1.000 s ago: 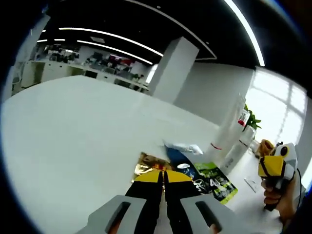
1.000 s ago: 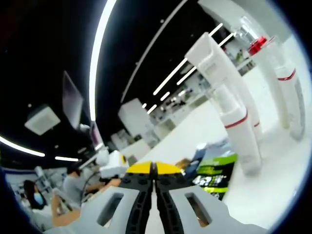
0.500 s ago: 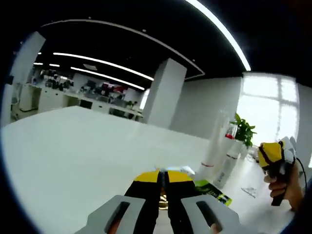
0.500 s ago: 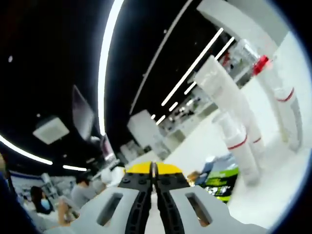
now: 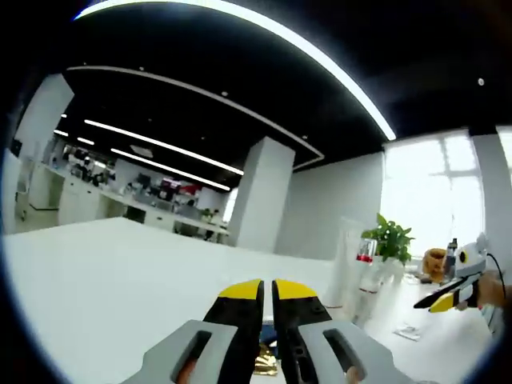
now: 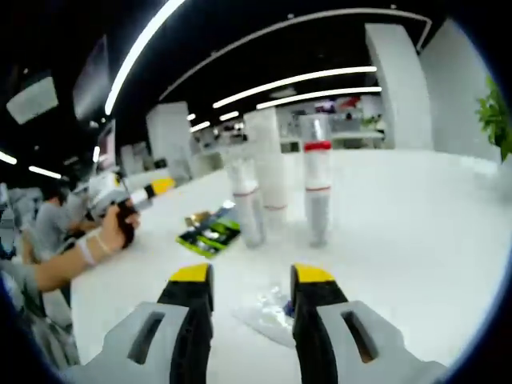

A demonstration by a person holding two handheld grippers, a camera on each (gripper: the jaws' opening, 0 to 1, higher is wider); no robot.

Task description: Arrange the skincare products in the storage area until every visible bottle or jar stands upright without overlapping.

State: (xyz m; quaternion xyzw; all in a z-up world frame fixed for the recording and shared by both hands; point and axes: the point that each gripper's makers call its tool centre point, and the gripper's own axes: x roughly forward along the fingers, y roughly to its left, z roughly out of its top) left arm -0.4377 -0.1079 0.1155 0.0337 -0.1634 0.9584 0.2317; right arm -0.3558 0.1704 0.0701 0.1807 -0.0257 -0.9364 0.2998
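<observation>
Bottles (image 6: 318, 192) stood upright together on white tabletop (image 6: 416, 208), green packet (image 6: 210, 232) lying beside them; right gripper (image 6: 251, 290) spread wide above clear sachet (image 6: 268, 310); left gripper (image 5: 267, 293) nearly closed, empty.

Three bottles (image 6: 276, 180) stand on the table (image 6: 416, 208) (green packet (image 6: 208, 234) left).

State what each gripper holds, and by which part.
Nothing is held. The right gripper is open over a clear packet on the table; the left gripper has its jaws nearly closed on nothing.
</observation>
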